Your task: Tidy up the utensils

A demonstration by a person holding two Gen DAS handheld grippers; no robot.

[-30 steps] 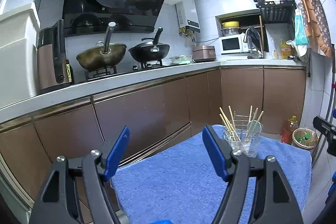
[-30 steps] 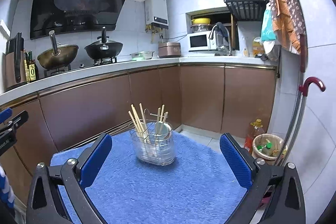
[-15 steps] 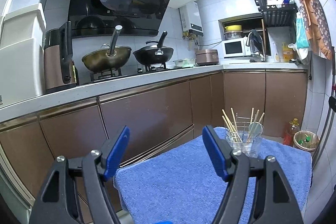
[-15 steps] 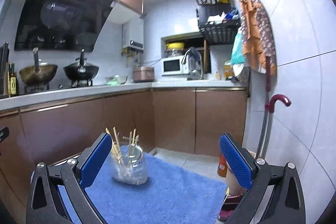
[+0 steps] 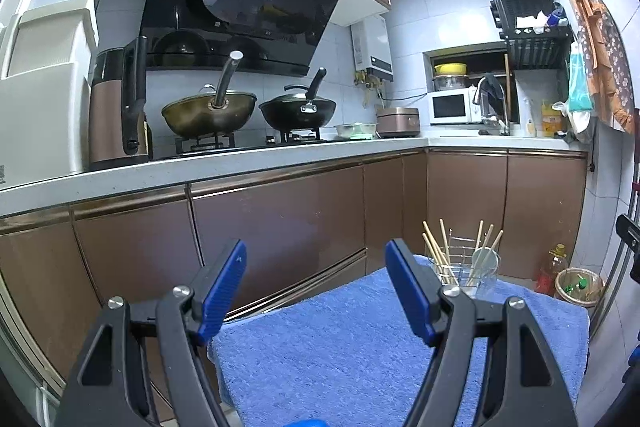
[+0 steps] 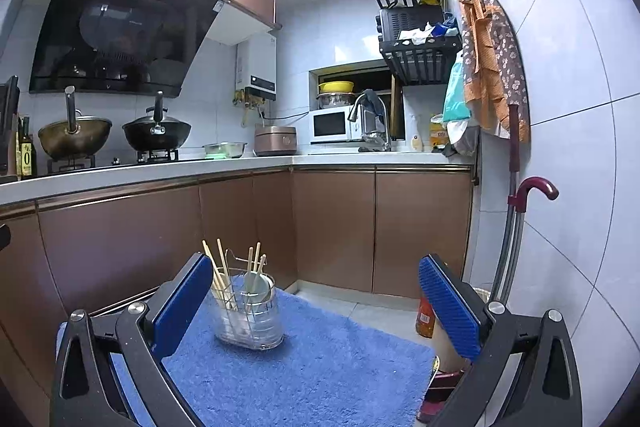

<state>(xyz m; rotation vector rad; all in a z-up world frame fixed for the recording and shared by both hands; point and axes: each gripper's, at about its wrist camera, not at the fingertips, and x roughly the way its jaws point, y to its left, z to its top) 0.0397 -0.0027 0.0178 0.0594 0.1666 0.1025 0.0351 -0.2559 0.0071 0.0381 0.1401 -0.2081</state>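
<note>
A clear utensil holder [image 5: 464, 271] with a wire frame stands on a blue towel [image 5: 360, 355] at its far right corner. Several wooden chopsticks [image 5: 434, 253] and a pale spoon [image 5: 485, 261] stand in it. My left gripper [image 5: 316, 271] is open and empty, raised over the towel's near left part. In the right wrist view the holder [image 6: 250, 311] stands just right of the left finger. My right gripper [image 6: 316, 291] is open wide and empty, above and short of the holder.
Brown cabinets [image 5: 280, 219] under a white counter run behind the towel. Two woks [image 5: 208, 111] sit on the stove. A microwave [image 6: 332, 125] and a faucet are in the corner. An oil bottle [image 5: 550, 267] and a bin stand on the floor at the right.
Both cameras have pulled back and tilted up. In the right wrist view the holder moved from centre to the lower left. Both grippers stayed open.
</note>
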